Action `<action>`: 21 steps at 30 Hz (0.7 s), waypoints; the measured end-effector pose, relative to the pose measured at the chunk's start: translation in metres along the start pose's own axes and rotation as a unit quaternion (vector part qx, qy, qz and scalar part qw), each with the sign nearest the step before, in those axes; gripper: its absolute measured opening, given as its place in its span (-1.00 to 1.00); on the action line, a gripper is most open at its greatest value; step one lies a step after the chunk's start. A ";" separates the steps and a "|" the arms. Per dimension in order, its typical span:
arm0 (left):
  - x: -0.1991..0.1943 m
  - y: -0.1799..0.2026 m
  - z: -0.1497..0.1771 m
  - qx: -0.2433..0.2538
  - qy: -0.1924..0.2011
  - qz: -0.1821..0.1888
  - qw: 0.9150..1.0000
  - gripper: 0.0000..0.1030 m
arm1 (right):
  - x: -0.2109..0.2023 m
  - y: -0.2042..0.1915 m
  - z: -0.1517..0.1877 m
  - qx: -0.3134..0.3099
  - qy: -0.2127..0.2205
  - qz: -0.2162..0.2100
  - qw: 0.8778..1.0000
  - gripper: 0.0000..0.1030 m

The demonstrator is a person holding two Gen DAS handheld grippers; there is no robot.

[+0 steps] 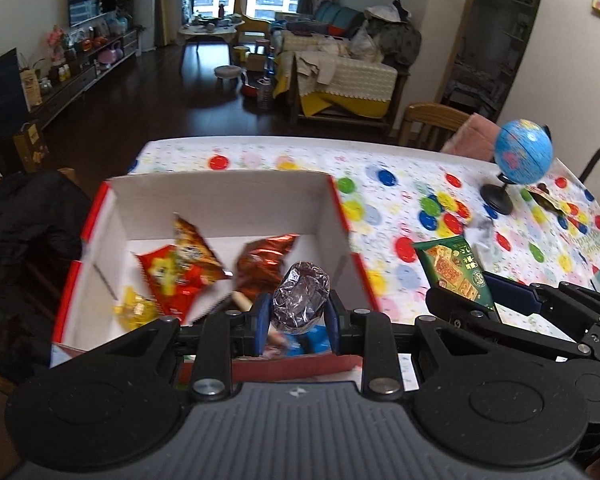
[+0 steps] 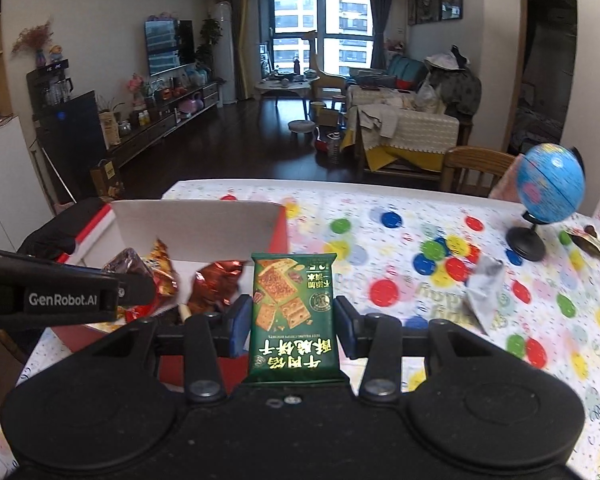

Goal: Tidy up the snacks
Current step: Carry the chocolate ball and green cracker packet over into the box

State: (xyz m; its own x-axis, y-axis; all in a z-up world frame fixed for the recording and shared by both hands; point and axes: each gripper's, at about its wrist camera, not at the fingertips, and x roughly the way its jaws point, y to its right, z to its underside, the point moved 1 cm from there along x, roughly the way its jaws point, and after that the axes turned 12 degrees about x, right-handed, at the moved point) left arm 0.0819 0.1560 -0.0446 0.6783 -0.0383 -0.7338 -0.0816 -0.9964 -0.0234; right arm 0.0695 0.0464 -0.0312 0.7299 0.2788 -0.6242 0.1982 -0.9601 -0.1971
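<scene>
L gripper [image 1: 296, 312] pinches crinkly silver-purple foil-wrapped snack [image 1: 300, 298] over red-and-white cardboard box [image 1: 220, 200] w/ red and orange packets inside. R gripper [image 2: 292, 320] clamps flat green cracker packet [image 2: 293, 316], Chinese lettering, beside box. L gripper's body reads "GenRobot.AI".

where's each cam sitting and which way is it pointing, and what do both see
Left wrist: on the left gripper, looking forward and down into the red box; its jaws hold a foil-wrapped snack, and the right gripper shows at right.
Right wrist: on the right gripper, facing across the dotted tablecloth; its jaws hold a green cracker packet, and the left gripper's side shows at left.
Shared: box, packet, globe, the living room beyond.
</scene>
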 end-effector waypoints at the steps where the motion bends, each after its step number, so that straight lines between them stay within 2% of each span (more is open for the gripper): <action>1: 0.000 -0.007 0.000 -0.002 0.000 -0.002 1.000 -0.46 | 0.003 -0.004 0.000 -0.001 -0.001 -0.001 1.000 -0.20; 10: 0.008 -0.056 0.005 -0.013 -0.012 -0.019 1.000 -0.46 | 0.030 -0.046 0.001 -0.016 -0.014 -0.006 1.000 -0.20; 21: 0.047 -0.096 0.010 -0.012 -0.050 -0.034 0.998 -0.46 | 0.077 -0.079 0.007 -0.041 -0.038 -0.008 0.998 -0.20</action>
State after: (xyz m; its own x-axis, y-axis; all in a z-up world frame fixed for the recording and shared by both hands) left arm 0.1142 0.2508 -0.0835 0.6047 0.0369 -0.7956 -0.0185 -0.9980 -0.0603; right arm 0.1052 0.1437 -0.0691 0.6751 0.2917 -0.6776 0.2639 -0.9532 -0.1474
